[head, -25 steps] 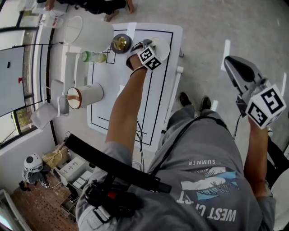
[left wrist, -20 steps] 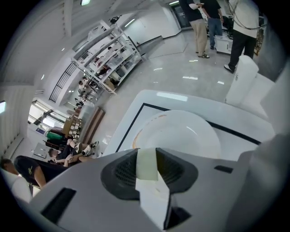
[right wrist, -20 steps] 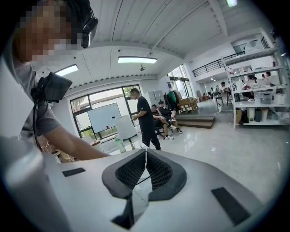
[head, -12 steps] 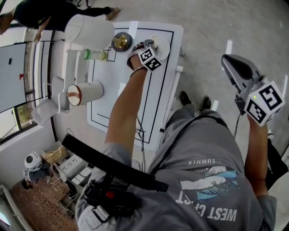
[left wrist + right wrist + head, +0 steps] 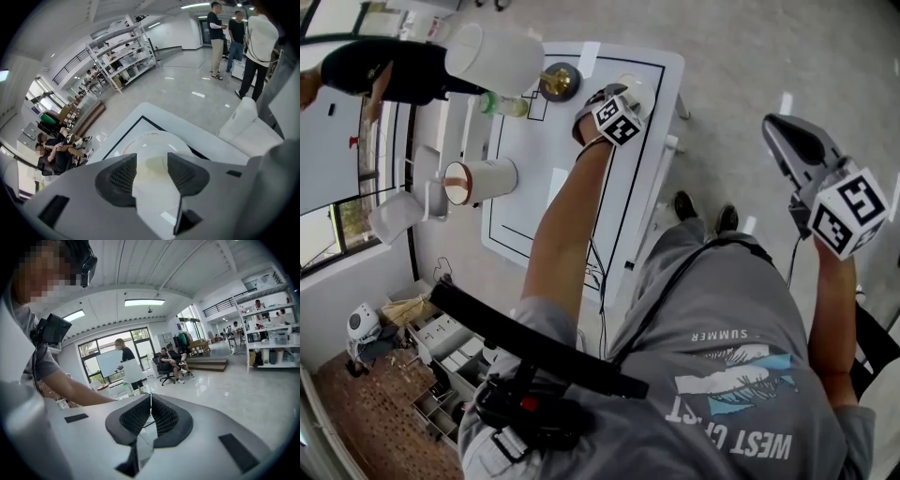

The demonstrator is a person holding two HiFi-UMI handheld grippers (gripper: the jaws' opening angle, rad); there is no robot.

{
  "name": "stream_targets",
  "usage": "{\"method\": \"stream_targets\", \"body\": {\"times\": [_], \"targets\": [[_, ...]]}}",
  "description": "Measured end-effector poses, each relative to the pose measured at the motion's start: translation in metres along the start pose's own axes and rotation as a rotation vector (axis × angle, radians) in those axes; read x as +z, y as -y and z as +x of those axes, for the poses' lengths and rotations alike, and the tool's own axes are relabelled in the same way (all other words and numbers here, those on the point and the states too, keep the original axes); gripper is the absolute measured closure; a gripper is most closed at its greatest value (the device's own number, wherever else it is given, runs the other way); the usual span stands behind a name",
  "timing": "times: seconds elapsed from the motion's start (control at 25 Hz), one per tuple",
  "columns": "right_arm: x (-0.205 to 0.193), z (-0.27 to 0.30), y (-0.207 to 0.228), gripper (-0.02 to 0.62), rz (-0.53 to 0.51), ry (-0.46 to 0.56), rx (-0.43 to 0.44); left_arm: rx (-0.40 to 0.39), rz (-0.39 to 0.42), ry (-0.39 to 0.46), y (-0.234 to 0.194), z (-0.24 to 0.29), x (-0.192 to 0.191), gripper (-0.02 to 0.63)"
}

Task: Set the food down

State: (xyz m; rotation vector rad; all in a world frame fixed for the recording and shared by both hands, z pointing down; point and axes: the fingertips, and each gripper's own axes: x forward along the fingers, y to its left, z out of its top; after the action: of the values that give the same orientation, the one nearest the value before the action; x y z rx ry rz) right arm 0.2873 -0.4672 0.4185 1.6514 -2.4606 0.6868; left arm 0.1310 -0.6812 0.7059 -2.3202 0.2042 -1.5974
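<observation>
One pale food piece (image 5: 153,168) between left tool's (image 5: 152,156) just-opened jaws

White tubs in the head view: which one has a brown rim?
The near tub, midway along the table's edge: its rim is brown. The far tub, next to the green bottle, is all white.

Bright, even light from ceiling lamps (image 5: 144,302); glare on the glossy floor (image 5: 198,94); both gripper views bend and darken at the edges.

grey T-shirt (image 5: 712,291) seen upside down, printed "SUMMER", larger "WEST" beside a word partly hidden by a fold
</observation>
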Motion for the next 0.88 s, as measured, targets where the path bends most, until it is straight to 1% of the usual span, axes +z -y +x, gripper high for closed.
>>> {"method": "stream_targets", "body": {"times": [0.2,0.32,0.48,0.56,0.68,0.72,0.8,0.88], "targets": [[0.002,-0.01,0.0,0.588,-0.014,0.009,0.031,0.049,-0.088,0.044,-0.006,-0.024,0.013,0.413],[0.008,-0.016,-0.003,0.588,-0.027,0.02,0.06,0.096,-0.165,0.117,-0.014,-0.051,0.031,0.413],[0.016,-0.023,-0.012,0.588,-0.059,0.037,0.117,0.192,-0.251,0.277,-0.025,-0.106,0.064,0.416],[0.02,-0.026,-0.02,0.588,-0.079,0.047,0.148,0.238,-0.289,0.368,-0.028,-0.139,0.081,0.416],[0.027,-0.034,-0.033,0.588,-0.114,0.064,0.199,0.291,-0.371,0.515,-0.028,-0.197,0.104,0.422],[0.03,-0.037,-0.038,0.588,-0.127,0.074,0.221,0.311,-0.397,0.568,-0.028,-0.217,0.111,0.433],[0.037,-0.044,-0.05,0.588,-0.155,0.1,0.273,0.349,-0.442,0.672,-0.024,-0.259,0.123,0.476],[0.045,-0.053,-0.064,0.588,-0.186,0.126,0.33,0.369,-0.489,0.777,-0.017,-0.303,0.136,0.552]]}}
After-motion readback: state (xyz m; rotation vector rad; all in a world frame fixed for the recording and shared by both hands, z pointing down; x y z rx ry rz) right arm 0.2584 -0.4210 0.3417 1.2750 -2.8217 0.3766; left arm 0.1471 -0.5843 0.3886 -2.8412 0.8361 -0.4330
